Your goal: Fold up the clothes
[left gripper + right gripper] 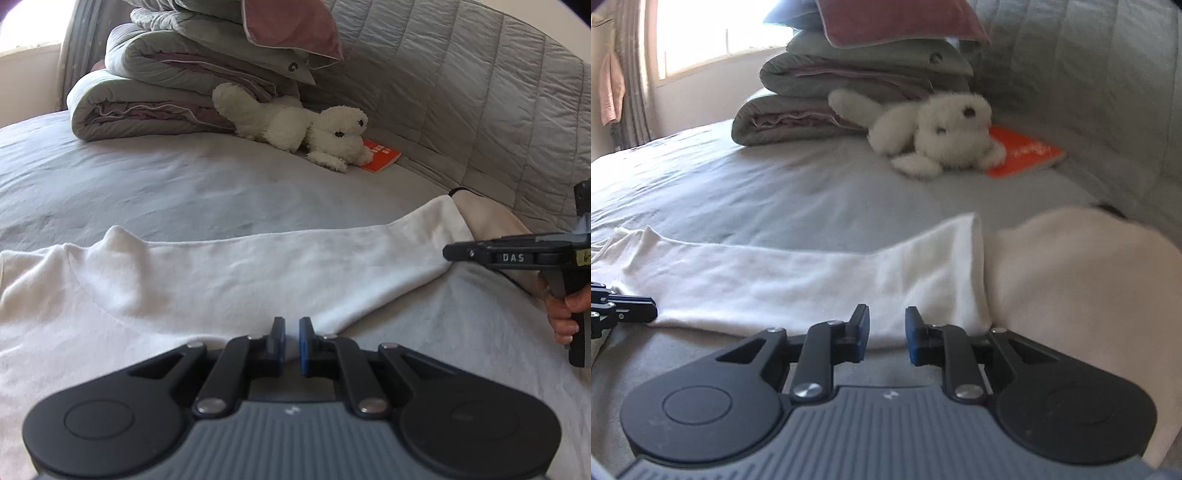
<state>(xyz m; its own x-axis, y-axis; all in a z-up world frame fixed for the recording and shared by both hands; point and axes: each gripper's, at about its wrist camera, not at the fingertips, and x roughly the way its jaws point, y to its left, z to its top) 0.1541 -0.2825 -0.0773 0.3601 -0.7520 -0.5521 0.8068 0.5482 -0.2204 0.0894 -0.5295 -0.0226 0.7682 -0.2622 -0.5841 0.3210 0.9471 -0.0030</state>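
1. Grey bed [184,192] w/ quilted headboard far right; folded duvets [173,85], white plush toy [295,125] and orange book [380,157] at the far end.
2. White garment [221,273] lies flat across the near bed, sleeve reaching right.
3. Left hand-held gripper [291,332]: low over the garment's near edge, fingers almost closed, narrow gap, nothing visibly pinched.
4. Right hand-held gripper [886,328]: part open at the sleeve's near edge, empty.
5. Open sheet between garment and toy.
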